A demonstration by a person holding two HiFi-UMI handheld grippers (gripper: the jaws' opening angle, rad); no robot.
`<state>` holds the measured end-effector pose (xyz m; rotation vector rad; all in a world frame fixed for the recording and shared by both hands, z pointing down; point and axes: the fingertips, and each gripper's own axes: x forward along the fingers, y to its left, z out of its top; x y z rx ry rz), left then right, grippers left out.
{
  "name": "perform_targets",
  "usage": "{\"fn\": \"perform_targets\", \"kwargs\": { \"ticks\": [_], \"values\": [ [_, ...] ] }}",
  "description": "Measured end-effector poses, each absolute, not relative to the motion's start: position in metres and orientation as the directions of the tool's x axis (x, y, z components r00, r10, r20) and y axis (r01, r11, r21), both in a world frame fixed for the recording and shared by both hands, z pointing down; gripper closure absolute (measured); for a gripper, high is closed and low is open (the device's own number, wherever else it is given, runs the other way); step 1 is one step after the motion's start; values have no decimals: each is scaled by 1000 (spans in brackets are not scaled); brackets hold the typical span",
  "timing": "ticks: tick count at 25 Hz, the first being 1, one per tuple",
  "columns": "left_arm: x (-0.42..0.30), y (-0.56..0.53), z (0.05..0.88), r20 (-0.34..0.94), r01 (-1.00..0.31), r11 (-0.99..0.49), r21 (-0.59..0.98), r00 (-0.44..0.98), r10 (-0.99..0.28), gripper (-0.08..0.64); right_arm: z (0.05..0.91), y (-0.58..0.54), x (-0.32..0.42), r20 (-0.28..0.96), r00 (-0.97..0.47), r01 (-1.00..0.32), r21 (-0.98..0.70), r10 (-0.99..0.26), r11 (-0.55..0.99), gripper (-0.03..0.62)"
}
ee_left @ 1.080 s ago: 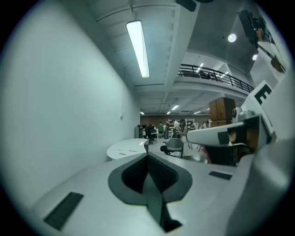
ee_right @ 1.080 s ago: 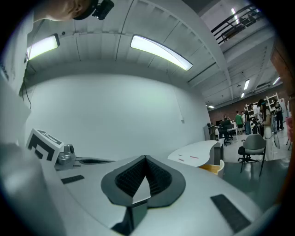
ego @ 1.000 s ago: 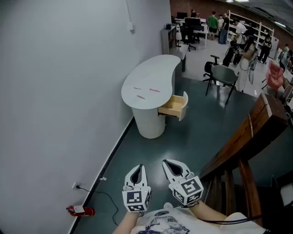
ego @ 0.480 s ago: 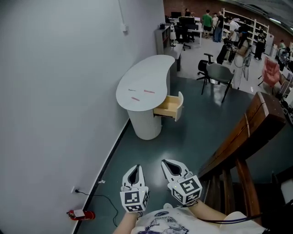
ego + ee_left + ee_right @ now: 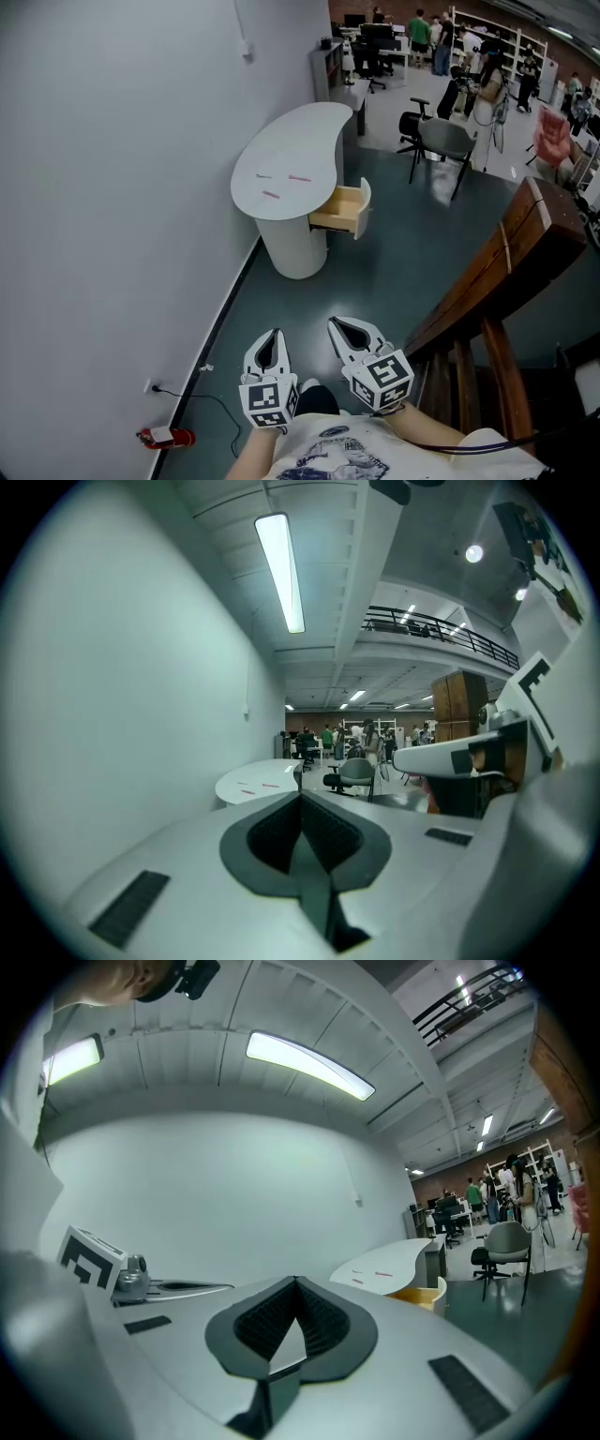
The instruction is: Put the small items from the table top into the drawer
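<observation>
i am holding both grippers low in front of my body, well apart from the work place. the left gripper is having its jaws pressed together with nothing between them. the right gripper is the same, its jaws closed on nothing. both are pointing toward the table.

the table is standing against a long pale wall. it is having a white bean-shaped top on a round white base. the small items are lying on the near part of this top: three thin pink pieces, apart from each other. they are too small for me to say what they are. the drawer is standing open under the top, pulled out to the right side, with pale wood inside and a white front. i cannot tell if something is lying in it.

the floor is dark green-grey. a grey chair is standing behind the table. on my right a brown wooden rail is running at a slant. near the wall, beside me, a red thing is lying on the floor with a black cable going to it. far at the back people are standing near shelves.
</observation>
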<state>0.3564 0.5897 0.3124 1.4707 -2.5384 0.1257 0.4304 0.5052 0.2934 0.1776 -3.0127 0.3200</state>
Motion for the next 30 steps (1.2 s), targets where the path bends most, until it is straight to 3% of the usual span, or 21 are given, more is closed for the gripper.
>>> {"fn": "perform_targets", "kwargs": {
  "ticks": [13,30],
  "values": [
    [288,549,328,229,-866,497,50,-475,-850,537,315,466,361,156,-983,-125,-217,-91,968,572],
    [75,462,324,243,-878,476,46,-452,-858,537,312,369,151,155,-977,-181,-236,-146,955,572]
  ]
}}
